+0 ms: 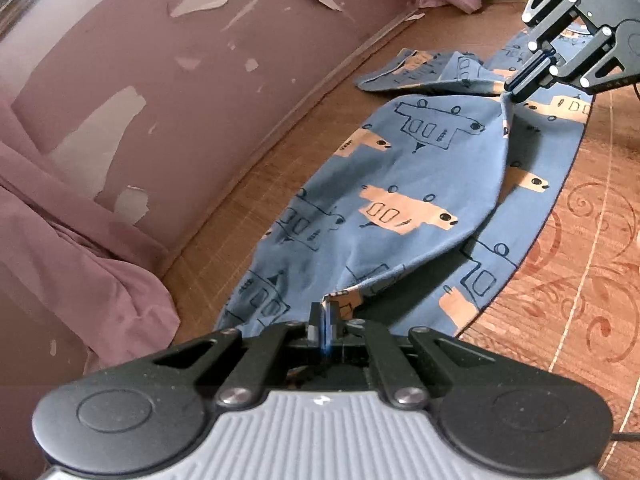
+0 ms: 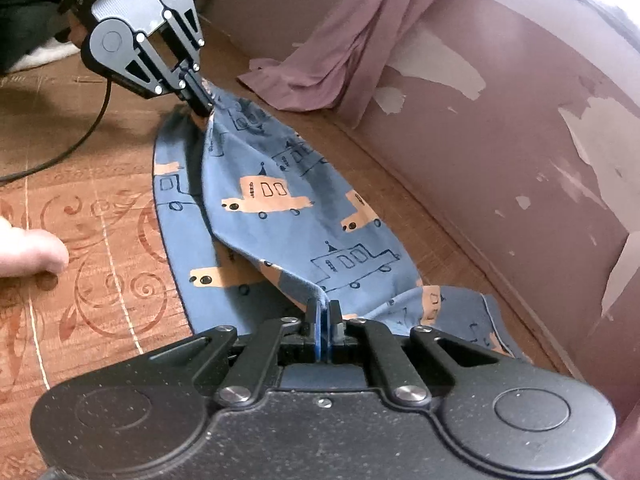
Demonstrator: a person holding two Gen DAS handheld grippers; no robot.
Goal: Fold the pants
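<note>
Holding: I'm gripping the pants (image 1: pixel 400 184) with both grippers, fabric lifting off the patterned floor (image 1: pixel 580 280).
Left gripper (image 1: pixel 325 312): fingers pressing together, pinching one fabric edge.
Right gripper (image 2: pixel 323 312): fingers also pinching fabric at the far end.
Pants location: lying partly flat on the floor beside the peeling wall (image 1: pixel 160 80), the top layer hanging taut between my grippers.
Nearby: purple cloth (image 2: pixel 332 60) draping by the wall.

pants (image 1: pixel 404 184): showing blue, printed with tan and outlined dark-blue vehicles
floor (image 1: pixel 592 264): showing brown, with reddish scrollwork and pale lines
wall (image 1: pixel 120 60): showing mauve, peeling to off-white patches
draped cloth (image 2: pixel 340 52): showing mauve, possibly a curtain
grippers: showing black
</note>
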